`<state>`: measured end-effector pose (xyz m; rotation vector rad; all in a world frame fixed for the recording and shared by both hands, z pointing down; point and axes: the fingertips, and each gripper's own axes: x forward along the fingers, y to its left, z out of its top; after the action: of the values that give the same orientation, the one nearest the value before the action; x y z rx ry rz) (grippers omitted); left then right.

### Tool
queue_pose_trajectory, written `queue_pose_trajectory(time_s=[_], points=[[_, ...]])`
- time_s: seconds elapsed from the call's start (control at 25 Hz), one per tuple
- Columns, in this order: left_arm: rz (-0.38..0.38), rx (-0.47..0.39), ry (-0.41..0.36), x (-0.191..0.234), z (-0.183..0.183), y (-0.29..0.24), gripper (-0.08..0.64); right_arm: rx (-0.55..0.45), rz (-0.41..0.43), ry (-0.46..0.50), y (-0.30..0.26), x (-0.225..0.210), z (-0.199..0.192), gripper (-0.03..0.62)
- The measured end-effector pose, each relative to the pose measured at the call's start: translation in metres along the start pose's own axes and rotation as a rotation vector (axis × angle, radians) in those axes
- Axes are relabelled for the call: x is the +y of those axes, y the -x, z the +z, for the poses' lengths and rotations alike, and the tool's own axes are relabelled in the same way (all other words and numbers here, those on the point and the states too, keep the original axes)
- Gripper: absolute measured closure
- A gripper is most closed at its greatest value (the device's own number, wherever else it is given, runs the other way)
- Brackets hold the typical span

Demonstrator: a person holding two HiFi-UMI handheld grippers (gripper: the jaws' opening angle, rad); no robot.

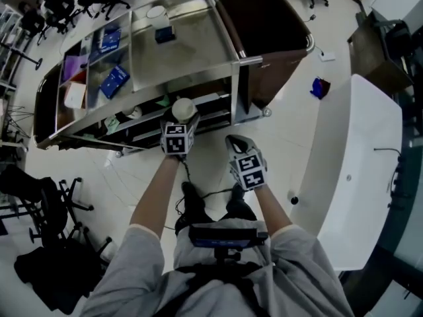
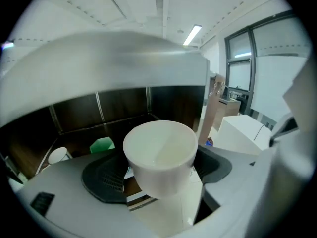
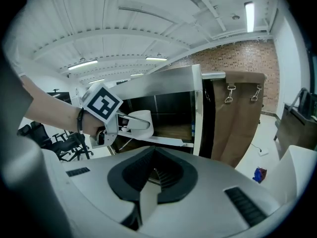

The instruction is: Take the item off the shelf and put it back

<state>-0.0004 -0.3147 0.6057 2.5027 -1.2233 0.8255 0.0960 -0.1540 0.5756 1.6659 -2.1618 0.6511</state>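
Item: white cup (image 2: 159,155), upright, long axis vertical, mouth facing up. It is clamped in my left gripper (image 1: 180,125), in the air just before the metal shelf (image 1: 198,104). My right gripper (image 3: 154,170): jaws closed together, empty.

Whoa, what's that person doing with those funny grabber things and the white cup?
A person stands at a metal shelf cart with a grabber in each hand. The left gripper is clamped on a white cup and holds it up in front of the cart's open lower shelves. The right gripper is shut with nothing in it, held off to the side.
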Motion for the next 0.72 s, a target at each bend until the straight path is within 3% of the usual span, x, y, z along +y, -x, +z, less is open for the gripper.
queue_pose_trajectory(time_s=[0.4, 0.72], points=[[-0.037, -0.045, 0.019, -0.008, -0.006, 0.108, 0.140, -0.026, 0.040, 0.049, 0.010, 0.027, 0.020, 0.583], [0.007, -0.059, 0.043, 0.024, -0.025, 0.168, 0.140, -0.002, 0.059, 0.097, 0.011, 0.046, 0.014, 0.583]])
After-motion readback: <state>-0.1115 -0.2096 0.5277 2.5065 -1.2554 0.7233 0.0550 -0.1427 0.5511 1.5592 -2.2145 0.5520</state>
